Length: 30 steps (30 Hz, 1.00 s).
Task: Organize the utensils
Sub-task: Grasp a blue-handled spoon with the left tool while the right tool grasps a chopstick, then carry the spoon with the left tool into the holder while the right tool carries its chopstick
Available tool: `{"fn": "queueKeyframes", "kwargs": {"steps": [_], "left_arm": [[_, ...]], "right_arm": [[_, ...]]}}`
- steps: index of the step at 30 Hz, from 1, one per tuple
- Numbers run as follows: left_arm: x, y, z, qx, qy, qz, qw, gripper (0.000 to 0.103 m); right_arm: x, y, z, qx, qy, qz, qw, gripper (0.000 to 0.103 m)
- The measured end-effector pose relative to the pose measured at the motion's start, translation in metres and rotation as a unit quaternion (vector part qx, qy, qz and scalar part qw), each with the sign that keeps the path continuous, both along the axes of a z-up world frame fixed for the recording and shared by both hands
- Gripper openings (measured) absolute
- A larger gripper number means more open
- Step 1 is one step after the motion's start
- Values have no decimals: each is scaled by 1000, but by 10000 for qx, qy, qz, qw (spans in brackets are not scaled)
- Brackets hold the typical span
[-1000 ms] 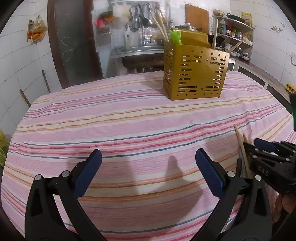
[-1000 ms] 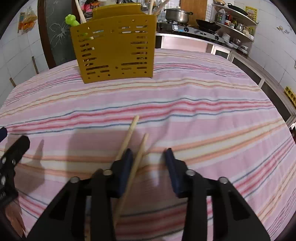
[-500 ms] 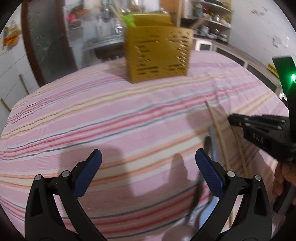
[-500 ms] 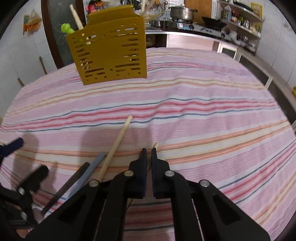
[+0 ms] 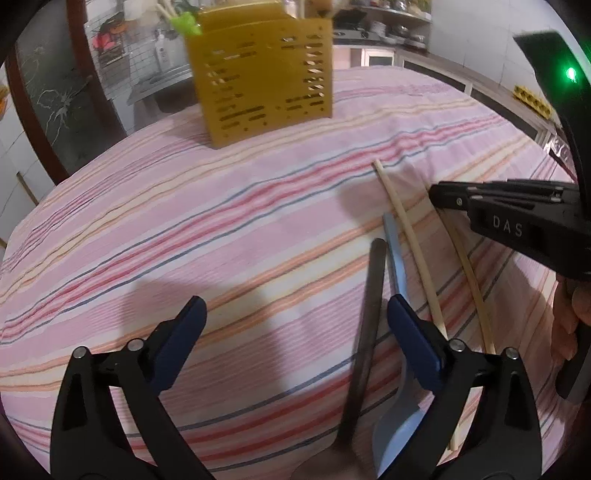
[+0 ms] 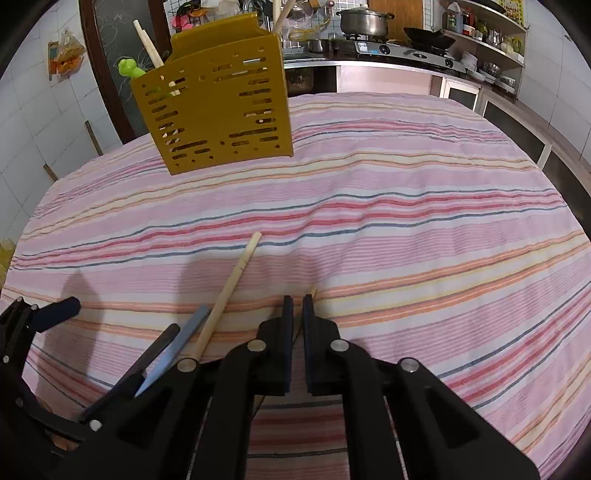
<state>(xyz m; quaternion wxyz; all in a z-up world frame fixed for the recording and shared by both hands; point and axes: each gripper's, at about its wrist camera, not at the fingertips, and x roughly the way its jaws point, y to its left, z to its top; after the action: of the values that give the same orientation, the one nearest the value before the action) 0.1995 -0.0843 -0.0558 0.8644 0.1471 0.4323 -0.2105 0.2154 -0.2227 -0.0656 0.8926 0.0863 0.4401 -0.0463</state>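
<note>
A yellow perforated utensil holder (image 5: pixel 264 70) (image 6: pixel 218 107) stands at the far side of the striped tablecloth, with chopsticks and a green-topped utensil in it. My right gripper (image 6: pixel 298 306) is shut on a wooden chopstick (image 6: pixel 312 291) (image 5: pixel 467 273), low over the cloth. A second chopstick (image 6: pixel 229 295) (image 5: pixel 406 236), a blue-grey utensil (image 5: pixel 397 266) (image 6: pixel 184 336) and a dark utensil (image 5: pixel 369 295) (image 6: pixel 155 349) lie to its left. My left gripper (image 5: pixel 295 317) is open and empty, its right finger over the blue utensil.
The striped tablecloth (image 6: pixel 406 221) covers a round table. A dark door (image 5: pixel 55 92) and white tiled wall are at the back left. A stove with a pot (image 6: pixel 365 22) and shelves stand behind the table.
My right gripper closed on one chopstick and stays shut on it. My left gripper swung right and nearer, bringing the loose utensils under its right finger.
</note>
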Motion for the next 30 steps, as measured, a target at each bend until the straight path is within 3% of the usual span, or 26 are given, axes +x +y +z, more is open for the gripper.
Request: {"fn": "queueKeyframes", "kwargs": {"steps": [6, 13, 19, 30], "left_arm": [[13, -10, 0, -154, 315, -82, 9994, 71], [22, -32, 3, -74, 386, -129, 9991, 28], [35, -24, 5, -163, 563, 12, 9983, 8], [46, -13, 5, -464, 652, 455, 9958, 8]], "right_arm": [[1, -2, -1, 136, 10, -65, 9999, 9], [1, -2, 0, 286, 127, -161, 9994, 10], [-1, 4, -1, 307, 291, -231, 9988, 11], [17, 7, -4, 332, 330, -428, 9980, 9]]}}
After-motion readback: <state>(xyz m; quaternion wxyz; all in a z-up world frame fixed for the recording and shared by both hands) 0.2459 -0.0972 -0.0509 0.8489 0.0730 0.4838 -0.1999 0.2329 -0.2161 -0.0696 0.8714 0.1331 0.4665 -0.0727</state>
